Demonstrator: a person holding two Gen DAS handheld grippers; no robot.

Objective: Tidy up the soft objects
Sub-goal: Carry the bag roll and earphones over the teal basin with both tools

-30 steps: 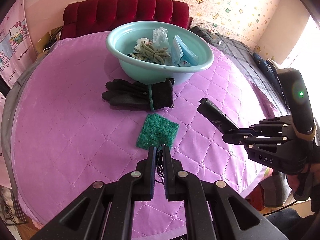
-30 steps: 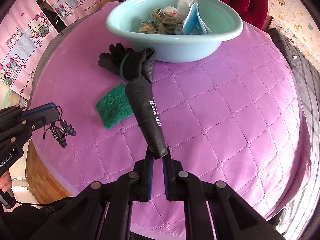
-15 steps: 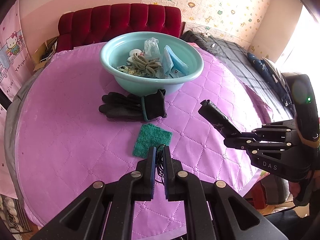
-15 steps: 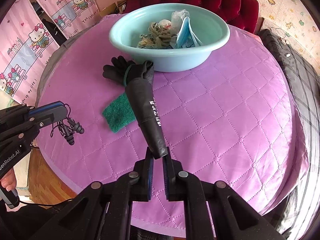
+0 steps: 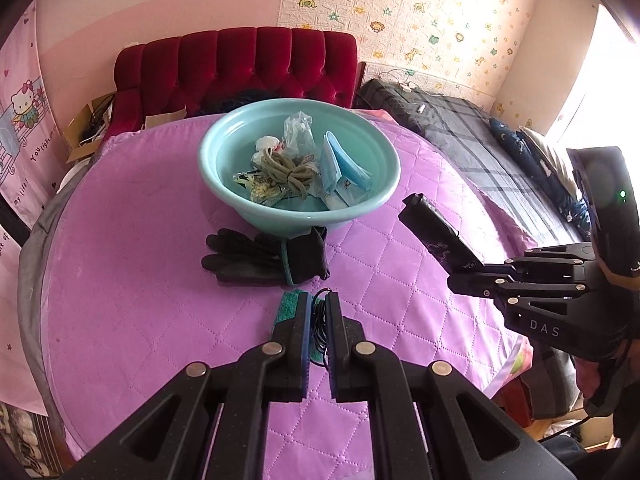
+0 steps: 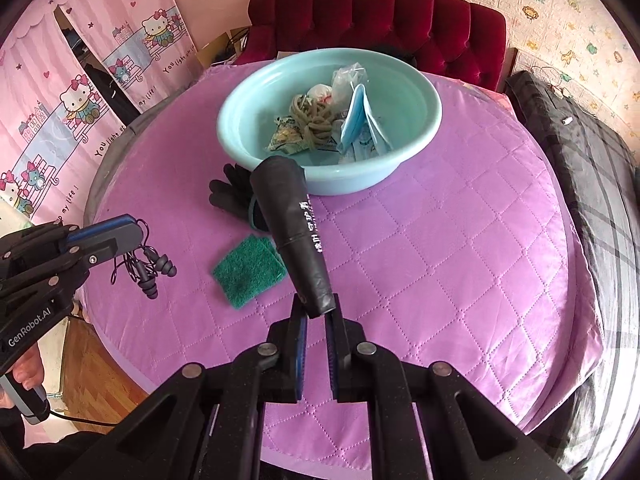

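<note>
My left gripper (image 5: 318, 304) is shut on black wired earphones (image 6: 146, 270), whose cord and buds dangle from it above the table's left edge. My right gripper (image 6: 317, 312) is shut on the end of a black soft pouch (image 6: 294, 232) with white lettering, held in the air and pointing toward the basin. The pouch (image 5: 438, 234) also shows at the right of the left wrist view. A teal basin (image 5: 384, 196) at the back of the purple quilted table (image 6: 440, 264) holds a coiled cord, face masks and packets. Black gloves (image 5: 264, 260) lie in front of the basin, and a green scouring pad (image 6: 248, 268) lies nearer.
A red tufted sofa (image 5: 240, 64) stands behind the table. A dark plaid bed cover (image 6: 592, 168) runs along the right side. Pink cartoon curtains (image 6: 60, 104) hang at the left, with wooden floor (image 6: 96, 364) below the table's edge. A hand (image 6: 24, 372) grips the left tool's handle.
Both grippers have risen with their loads still held. The table and basin look farther below, and more of the sofa and wall shows.
</note>
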